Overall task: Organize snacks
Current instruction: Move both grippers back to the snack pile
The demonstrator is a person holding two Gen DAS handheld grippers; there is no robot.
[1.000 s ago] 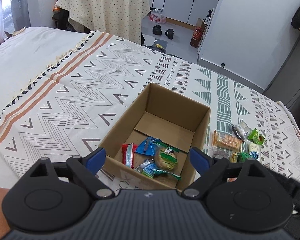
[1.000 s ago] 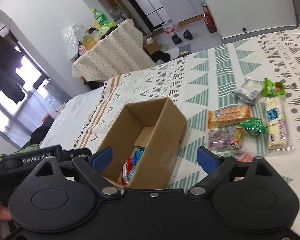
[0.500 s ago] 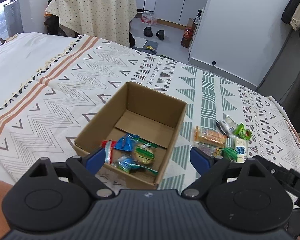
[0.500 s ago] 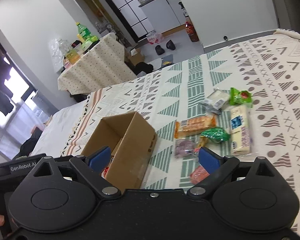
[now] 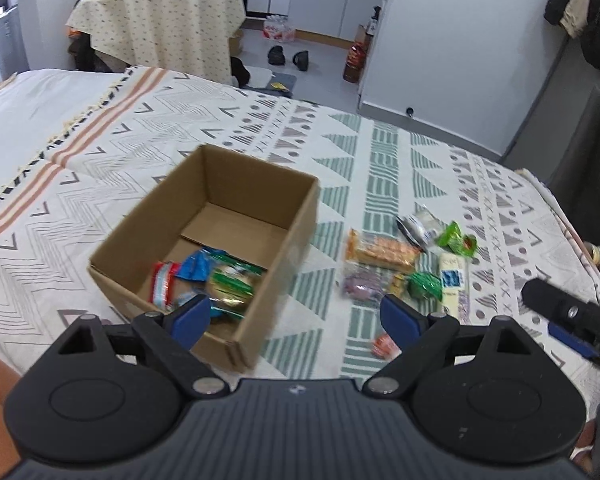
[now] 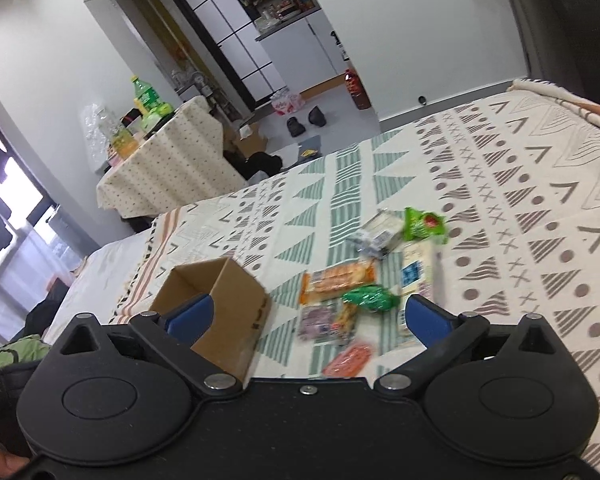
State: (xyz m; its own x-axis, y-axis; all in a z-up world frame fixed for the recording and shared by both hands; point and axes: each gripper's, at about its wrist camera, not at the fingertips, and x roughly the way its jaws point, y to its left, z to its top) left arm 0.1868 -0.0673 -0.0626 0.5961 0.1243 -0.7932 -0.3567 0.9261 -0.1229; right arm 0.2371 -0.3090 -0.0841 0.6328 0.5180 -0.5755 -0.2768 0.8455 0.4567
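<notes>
From my left wrist camera, the cardboard box (image 5: 216,248) sits further left and lower in frame than it did a second ago, and the loose snacks on the bedspread (image 5: 380,168) have slid into fuller view on the right. My left gripper (image 5: 294,316) hangs over the bed with its blue-tipped fingers (image 5: 190,316) spread wide and nothing between them. The box is plain brown corrugated card, open-topped, its flaps folded flat on the floor inside. In its near corner lie crinkly foil packets: a red-and-white one (image 5: 162,286), a blue one (image 5: 196,266) and a round green-banded one (image 5: 230,286). To its right on the woven, geometric-printed cloth lie an orange cracker pack (image 5: 380,250) in clear film, a shiny green pouch (image 5: 424,284), a pale flat bar (image 5: 452,280) and a brighter green packet (image 5: 456,238). My other tool's dark arm pokes in at the right edge.

From my right wrist camera, the box (image 6: 224,300) has shrunk back to the lower left since the earlier frame, now partly behind my finger, and the snack pile has moved towards centre. My right gripper (image 6: 306,318) is also spread wide and empty, just above the pile. Between the fingers I see the cracker pack (image 6: 338,280), the green pouch (image 6: 370,298), a blurred purple wrapper (image 6: 318,322) and a soft pink-orange packet (image 6: 350,360); the pale bar (image 6: 414,266) and the bright green packet (image 6: 422,224) lie beyond.
</notes>
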